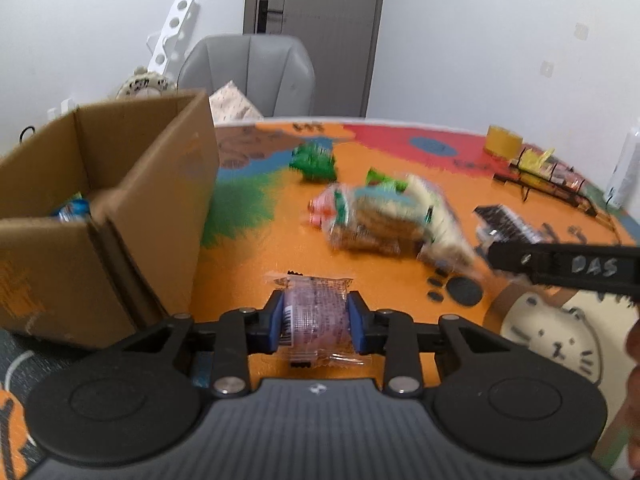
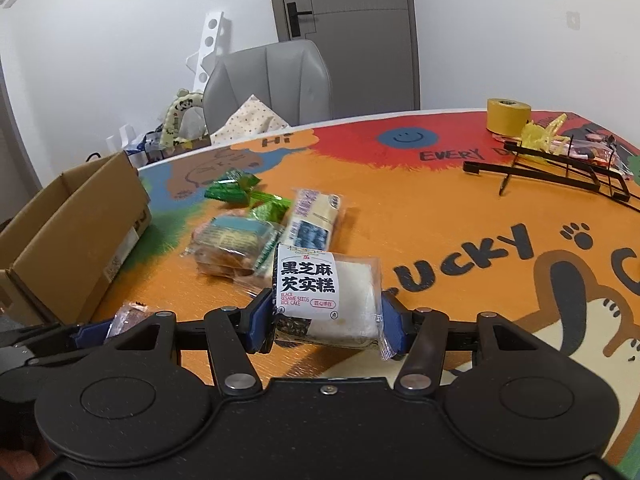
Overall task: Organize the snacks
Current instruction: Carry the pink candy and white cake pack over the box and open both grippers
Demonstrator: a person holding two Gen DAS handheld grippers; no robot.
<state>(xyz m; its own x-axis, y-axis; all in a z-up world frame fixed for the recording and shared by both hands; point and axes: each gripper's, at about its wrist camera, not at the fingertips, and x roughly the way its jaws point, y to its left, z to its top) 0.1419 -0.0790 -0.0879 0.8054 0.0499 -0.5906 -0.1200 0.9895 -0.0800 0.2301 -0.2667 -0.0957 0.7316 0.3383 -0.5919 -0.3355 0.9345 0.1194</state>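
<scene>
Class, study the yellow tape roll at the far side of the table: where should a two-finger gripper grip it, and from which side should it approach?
The yellow tape roll stands on its flat end, so probably best to come from above and close the fingers across its curved outer wall. The black wire rack sits close in front, crowding a low frontal approach.

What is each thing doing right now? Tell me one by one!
Left gripper: shut on purple snack.
Right gripper: shut on rice cake.
Box: open, a blue packet inside.
Snack pile: loose on table.
Tape roll: standing on table.
Door: closed.
</scene>
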